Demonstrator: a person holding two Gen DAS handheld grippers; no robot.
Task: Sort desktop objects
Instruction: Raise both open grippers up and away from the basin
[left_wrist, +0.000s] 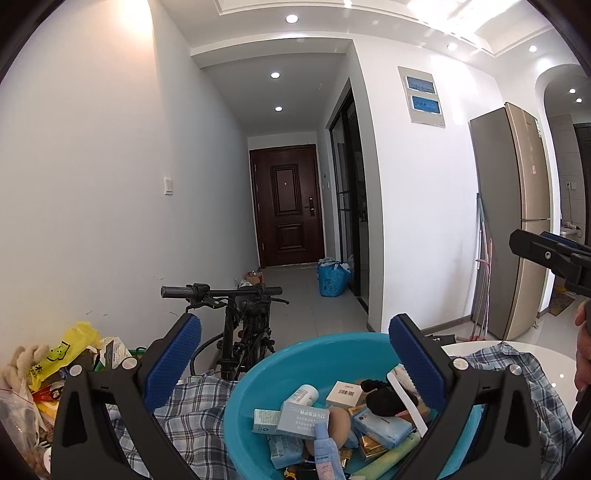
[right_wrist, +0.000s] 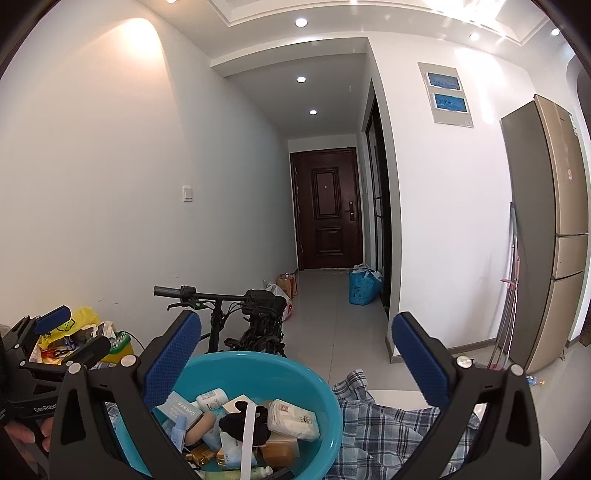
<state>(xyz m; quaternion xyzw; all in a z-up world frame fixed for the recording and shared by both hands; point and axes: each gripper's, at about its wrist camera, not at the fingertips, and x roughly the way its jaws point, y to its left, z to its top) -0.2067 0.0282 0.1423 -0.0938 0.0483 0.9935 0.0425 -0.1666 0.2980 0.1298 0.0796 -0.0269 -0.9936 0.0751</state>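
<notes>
A blue plastic basin (left_wrist: 295, 354) full of several small toiletries and boxes sits on a plaid shirt (left_wrist: 192, 410) on the white table. It also shows in the right wrist view (right_wrist: 314, 384). My left gripper (left_wrist: 295, 354) is open and empty, held above the basin's near side. My right gripper (right_wrist: 295, 350) is open and empty, above the basin's right part and the shirt (right_wrist: 388, 424). Each gripper shows at the edge of the other's view: the right one (left_wrist: 546, 254), the left one (right_wrist: 70, 332).
A heap of snack bags with a yellow bag (left_wrist: 62, 354) and a plush toy (left_wrist: 18, 362) lies at the left. A folded black bicycle (left_wrist: 240, 321) stands behind the table. A gold fridge (left_wrist: 517, 221) stands at the right; a hallway leads to a brown door (left_wrist: 288, 206).
</notes>
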